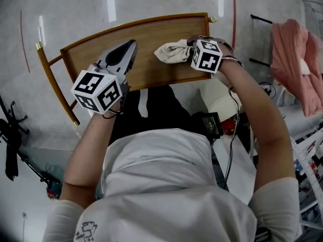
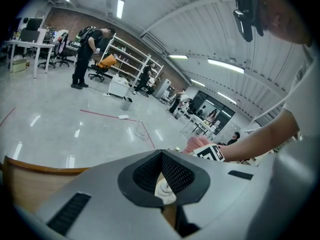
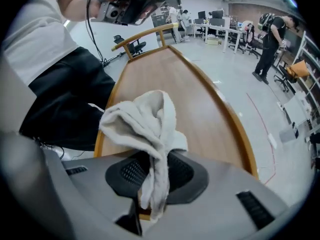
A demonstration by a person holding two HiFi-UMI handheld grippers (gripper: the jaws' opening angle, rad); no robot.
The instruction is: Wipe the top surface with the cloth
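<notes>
Now the right gripper [image 3: 150,186] pinches one fold of the soft, light white cloth [image 3: 142,119] at three o'clock on the wooden top surface [image 1: 146,37]; the left gripper [image 2: 161,158] is closed, empty.

White short-sleeved shirt [image 1: 166,185], black trousers [image 1: 156,107]; left gripper [image 1: 130,47], right gripper [image 3: 150,181] grey, black-and-white marker cubes [image 1: 97,91].

Pink fabric [image 1: 295,59] at right, black stand [image 1: 9,137] at left, glossy grey floor [image 1: 161,1].
</notes>
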